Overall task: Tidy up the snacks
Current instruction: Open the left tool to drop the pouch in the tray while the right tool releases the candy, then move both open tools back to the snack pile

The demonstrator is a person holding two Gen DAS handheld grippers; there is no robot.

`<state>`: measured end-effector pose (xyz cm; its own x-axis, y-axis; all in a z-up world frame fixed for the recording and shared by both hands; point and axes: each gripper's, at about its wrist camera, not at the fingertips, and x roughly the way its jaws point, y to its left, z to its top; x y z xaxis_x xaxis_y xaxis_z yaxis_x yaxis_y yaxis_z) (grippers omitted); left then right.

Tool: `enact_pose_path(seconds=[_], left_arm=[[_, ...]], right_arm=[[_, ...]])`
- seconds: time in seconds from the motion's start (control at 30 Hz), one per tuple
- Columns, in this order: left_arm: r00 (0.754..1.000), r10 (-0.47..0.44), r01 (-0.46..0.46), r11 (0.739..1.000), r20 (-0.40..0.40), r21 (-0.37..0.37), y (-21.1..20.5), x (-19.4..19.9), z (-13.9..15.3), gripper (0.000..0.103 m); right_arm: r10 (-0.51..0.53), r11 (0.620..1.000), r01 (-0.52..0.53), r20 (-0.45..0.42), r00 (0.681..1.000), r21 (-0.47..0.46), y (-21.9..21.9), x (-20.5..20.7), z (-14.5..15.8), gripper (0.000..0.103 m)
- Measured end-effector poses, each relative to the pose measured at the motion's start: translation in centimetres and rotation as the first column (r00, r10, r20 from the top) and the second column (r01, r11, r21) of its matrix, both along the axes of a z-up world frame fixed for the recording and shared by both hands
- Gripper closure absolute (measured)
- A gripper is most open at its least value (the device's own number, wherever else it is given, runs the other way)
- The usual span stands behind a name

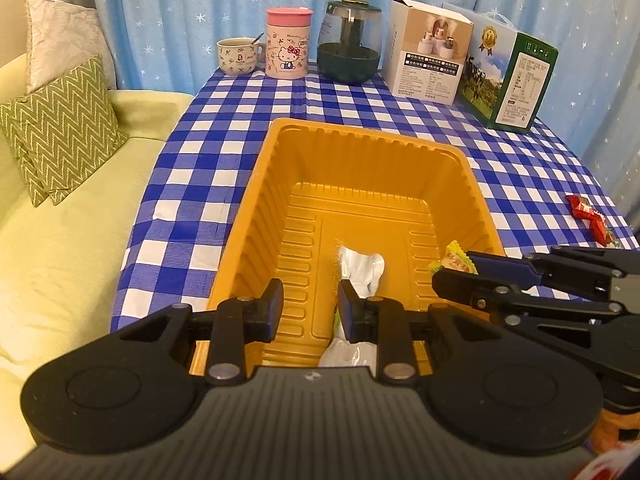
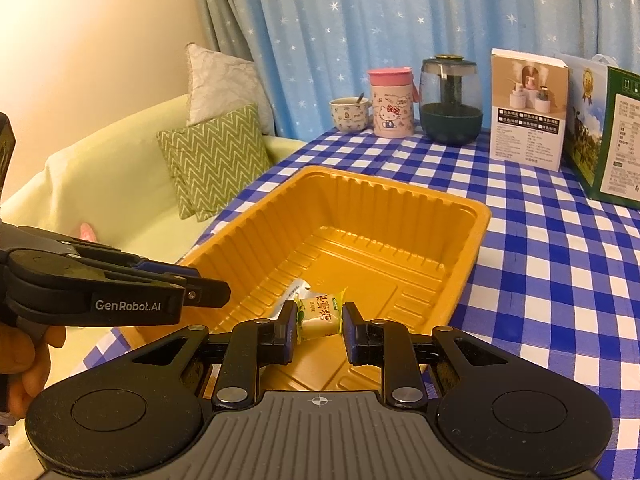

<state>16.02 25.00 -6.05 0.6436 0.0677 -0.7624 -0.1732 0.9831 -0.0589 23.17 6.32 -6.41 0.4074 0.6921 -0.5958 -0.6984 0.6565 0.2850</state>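
Observation:
An orange plastic tray (image 1: 360, 136) (image 2: 400, 188) sits on the blue checked tablecloth. A white snack packet (image 1: 362, 270) (image 2: 294, 290) lies on its floor. My left gripper (image 1: 312, 304) (image 2: 218, 290) hangs over the tray's near end. Its jaws stand a narrow gap apart with nothing between them, and the packet runs beside and under the right finger. My right gripper (image 2: 320, 320) (image 1: 452, 276) is shut on a yellow-green wrapped candy (image 2: 320, 312) (image 1: 454, 258) just above the tray's near right corner. A red wrapped candy (image 1: 588, 216) lies on the cloth to the right of the tray.
Along the table's back stand a mug (image 1: 236, 56), a pink-lidded cartoon canister (image 1: 288, 44), a dark green glass jar (image 1: 348, 44), a white box (image 1: 428, 52) and a green box (image 1: 512, 80). A sofa with cushions (image 1: 60, 128) borders the table's left edge. A hand (image 2: 24, 344) grips the left tool.

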Motion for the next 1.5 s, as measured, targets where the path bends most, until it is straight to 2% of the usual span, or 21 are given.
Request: enact_pose_path(seconds=[0.1,0.17,0.2,0.23,0.6,0.87,1.03,1.2,1.5], left_arm=[[1.0,0.002,-0.002,1.0,0.004,0.0,0.2,-0.3,0.2,0.077],[1.0,0.008,-0.008,1.0,0.009,-0.003,0.3,-0.5,0.4,0.077],[1.0,0.012,-0.012,1.0,0.011,-0.006,0.4,-0.6,0.4,0.075],[1.0,0.014,-0.014,1.0,0.013,-0.009,0.4,-0.7,0.5,0.074],[0.999,0.022,-0.021,1.0,0.028,-0.019,0.1,-1.9,1.0,0.073],[0.998,-0.001,0.003,1.0,0.064,-0.022,-1.9,-3.0,3.2,0.07],[0.994,-0.045,0.047,0.999,0.096,-0.022,-4.9,-3.5,5.2,0.069],[0.987,-0.103,0.107,0.994,0.122,-0.027,-8.6,-3.9,6.8,0.064],[0.967,-0.209,0.215,0.976,0.147,-0.028,-15.7,-4.3,8.7,0.059]], right_arm=[[0.01,1.0,-0.01,0.009,1.0,0.006,0.1,0.0,0.0,0.078],[0.02,1.0,-0.02,0.03,0.999,-0.004,0.3,-0.2,0.2,0.065],[0.02,1.0,-0.02,0.035,0.999,0.002,0.3,-0.3,0.2,0.051],[0.019,1.0,-0.019,0.038,0.999,0.014,0.1,-0.4,0.3,0.042],[-0.027,0.999,0.026,0.05,0.998,0.036,-0.9,-0.2,1.3,0.042],[-0.097,0.995,0.095,0.066,0.993,0.034,-3.8,-0.5,3.3,0.042],[-0.15,0.989,0.149,0.088,0.985,0.018,-7.2,-1.3,5.2,0.042],[-0.226,0.974,0.227,0.091,0.97,0.0,-11.6,-2.2,7.0,0.042],[-0.346,0.936,0.35,0.12,0.931,-0.018,-19.4,-3.9,10.1,0.042]])
